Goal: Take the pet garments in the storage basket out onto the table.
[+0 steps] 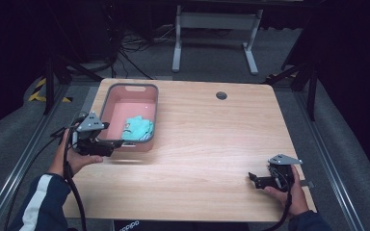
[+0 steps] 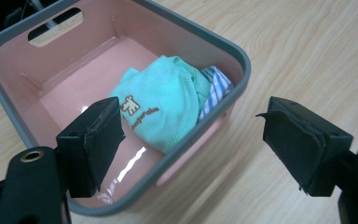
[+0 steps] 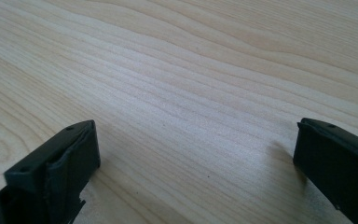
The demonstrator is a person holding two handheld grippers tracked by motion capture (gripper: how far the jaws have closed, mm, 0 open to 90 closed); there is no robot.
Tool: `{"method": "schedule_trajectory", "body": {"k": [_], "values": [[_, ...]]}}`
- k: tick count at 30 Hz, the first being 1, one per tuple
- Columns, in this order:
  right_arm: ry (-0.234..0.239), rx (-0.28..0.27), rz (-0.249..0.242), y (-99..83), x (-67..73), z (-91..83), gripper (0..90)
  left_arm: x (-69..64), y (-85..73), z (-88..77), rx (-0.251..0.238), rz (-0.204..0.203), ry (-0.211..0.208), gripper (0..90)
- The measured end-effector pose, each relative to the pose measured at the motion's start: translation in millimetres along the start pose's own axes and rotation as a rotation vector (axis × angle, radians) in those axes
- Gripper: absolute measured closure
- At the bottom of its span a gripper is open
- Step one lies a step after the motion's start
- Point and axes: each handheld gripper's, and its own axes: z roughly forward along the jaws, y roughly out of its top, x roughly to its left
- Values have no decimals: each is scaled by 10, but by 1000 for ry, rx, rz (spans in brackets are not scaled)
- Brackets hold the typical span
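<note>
A dim room with grey floor and dark cables surrounds a pale wooden table [image 1: 207,144] with a round cable hole near its far edge. On the table's left part stands a pink rectangular plastic bin with a grey rim [image 1: 107,103], a handle slot cut in its far wall. Inside, at the near right corner, lies a folded mint-green cloth with a small brown dog print [image 2: 161,100], and a blue-and-white striped fabric [image 2: 214,86] is tucked beside it against the wall.

The left gripper [image 1: 113,144] is held at the bin's near left corner, jaws wide apart and empty. In the left gripper view one jaw hangs over the bin's inside just beside the green cloth, the other outside over the tabletop, so the near wall lies between them.

The right gripper [image 1: 252,179] rests low near the table's near right corner, well apart from the bin, jaws spread over bare wood.
</note>
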Motion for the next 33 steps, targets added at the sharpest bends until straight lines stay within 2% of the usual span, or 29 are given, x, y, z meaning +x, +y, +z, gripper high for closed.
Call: {"method": "schedule_trajectory", "body": {"k": [3, 6, 7, 9, 11, 13, 15, 16, 19, 22, 23, 28, 29, 30, 31, 33], "values": [[0, 0, 0, 0, 0, 0, 5, 62, 85, 63, 8, -8, 3, 202], [0, 1, 0, 0, 0, -1, 6, 131, 145, 177, 42, -10, 3, 197], [0, 0, 0, 0, 0, 0, 5, 140, 155, 206, 51, -23, 2, 197], [0, 1, 0, -1, -1, -1, 5, 183, 202, 299, 82, -14, -2, 187], [0, 0, 0, 0, 0, -1, 5, 198, 221, 335, 89, -19, 0, 187], [1, 0, 0, 0, 0, -1, 5, 226, 261, 430, 99, -28, -9, 187], [0, 0, 0, 0, 0, -1, 5, 254, 317, 551, 132, -37, -6, 186], [0, 0, 0, 0, 0, -1, 5, 254, 317, 551, 132, -37, -6, 187], [0, 0, 0, -1, -1, -1, 5, 290, 378, 695, 163, -39, -15, 187], [1, 1, -1, -2, -2, -2, 5, 342, 438, 871, 215, -44, -23, 187], [1, 1, -1, -2, -2, -2, 5, 342, 438, 871, 215, -44, -23, 187], [3, 1, -3, -3, -4, -4, 5, 413, 489, 1120, 279, -62, -37, 185], [3, 1, -3, -3, -4, -4, 5, 413, 489, 1120, 279, -62, -37, 185], [3, 1, -4, -3, -5, -4, 5, 432, 486, 1221, 313, -68, -38, 185], [3, 1, -4, -4, -4, -5, 6, 432, 486, 1221, 313, -68, -38, 185], [3, 1, -4, -4, -5, -5, 5, 478, 472, 1331, 364, -83, -42, 186]]}}
